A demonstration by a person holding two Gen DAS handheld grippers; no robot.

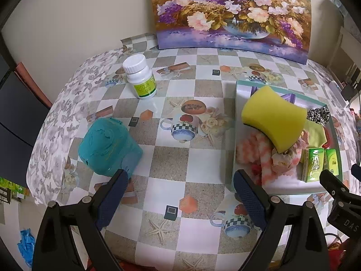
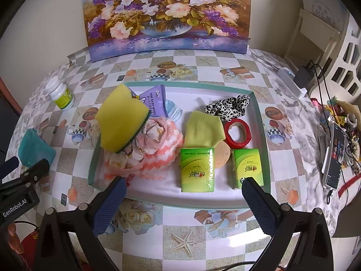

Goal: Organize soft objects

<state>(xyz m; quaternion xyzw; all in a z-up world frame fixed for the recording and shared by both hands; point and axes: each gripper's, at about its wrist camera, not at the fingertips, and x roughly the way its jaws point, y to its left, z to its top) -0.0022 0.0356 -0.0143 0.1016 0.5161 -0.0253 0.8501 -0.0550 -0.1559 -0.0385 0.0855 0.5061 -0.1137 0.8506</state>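
Between the spread, empty fingers of the left gripper [image 1: 178, 180] lies bare tablecloth [image 1: 164, 158], a teal pouch [image 1: 108, 145] beside its left finger. Right gripper [image 2: 183, 186], equally wide, hovers over the tray [image 2: 259, 113], where the yellow sponge [image 2: 121, 120] leans on pink cloth [image 2: 155, 149].

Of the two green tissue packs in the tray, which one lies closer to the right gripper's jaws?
The smaller-looking tissue pack at the tray's right, just under the red tape roll; a jaw overlaps its corner. The other tissue pack sits mid-tray.
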